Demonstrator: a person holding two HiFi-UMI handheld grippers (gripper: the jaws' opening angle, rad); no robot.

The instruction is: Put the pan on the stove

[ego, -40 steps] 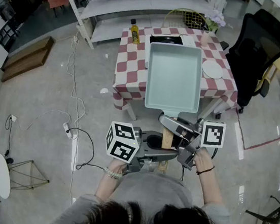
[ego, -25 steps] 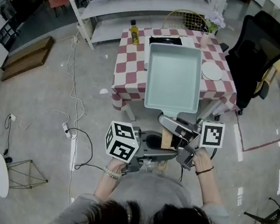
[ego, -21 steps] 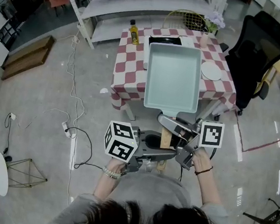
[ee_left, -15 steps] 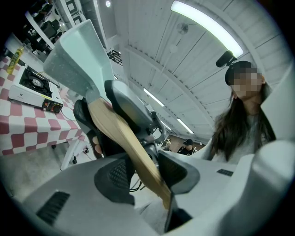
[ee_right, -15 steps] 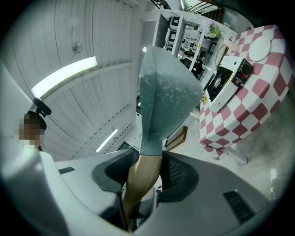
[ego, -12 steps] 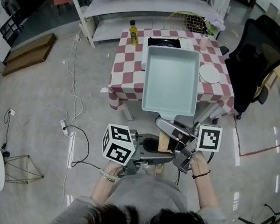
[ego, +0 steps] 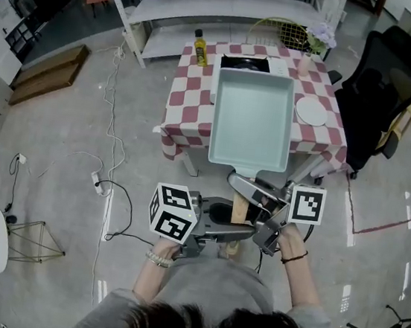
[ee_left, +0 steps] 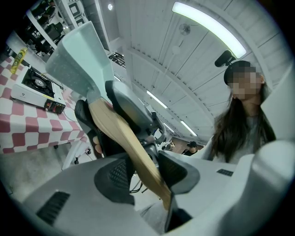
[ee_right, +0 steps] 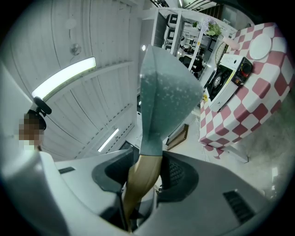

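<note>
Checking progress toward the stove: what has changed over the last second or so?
Very little: slightly more of the stove shows beyond the pan's far edge. Unchanged: left claw and right claw stay shut on its wooden handle, the pan held in the air, not yet on the stove.

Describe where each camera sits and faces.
Head view: on the person's head, facing steeply down at the pan and checkered table; arms, left gripper and right gripper show.
Left gripper view: on the left gripper, facing along the pan's handle; its fingers clamp it.
Right gripper view: same from the right gripper.
Both gripper views share pan, stove, table.
</note>
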